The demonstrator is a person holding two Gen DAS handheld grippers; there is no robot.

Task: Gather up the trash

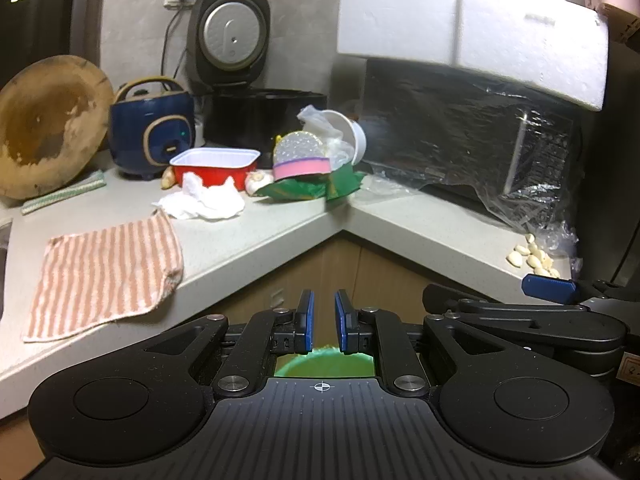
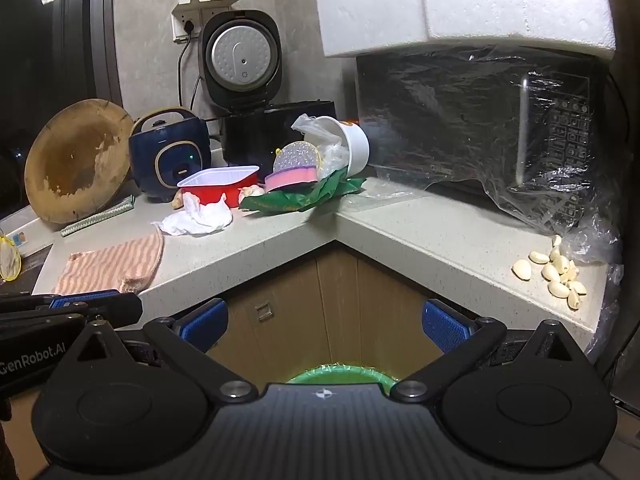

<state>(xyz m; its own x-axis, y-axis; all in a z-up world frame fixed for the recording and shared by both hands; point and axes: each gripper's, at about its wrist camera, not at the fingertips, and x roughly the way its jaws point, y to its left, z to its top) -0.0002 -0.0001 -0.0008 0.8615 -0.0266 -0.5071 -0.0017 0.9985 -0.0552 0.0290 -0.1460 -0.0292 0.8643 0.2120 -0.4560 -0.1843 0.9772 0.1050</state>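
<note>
Both grippers hang off the counter's inner corner above a green-lined bin (image 2: 340,374): the left gripper (image 1: 324,320) has its blue pads nearly together on nothing, the right gripper (image 2: 324,326) is spread wide and empty, and "GenRobot.AI" reads on the left one's side in the right view. Trash sits back by the corner: a crumpled white tissue (image 2: 200,216), red tray (image 2: 218,184), green wrapper (image 2: 300,198) and tipped white cup (image 2: 352,144), leaving the counter edge (image 2: 256,264) bare in front

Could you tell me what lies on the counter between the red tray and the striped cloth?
A crumpled white tissue lies between the red tray and the striped cloth; both wrist views show it.
</note>
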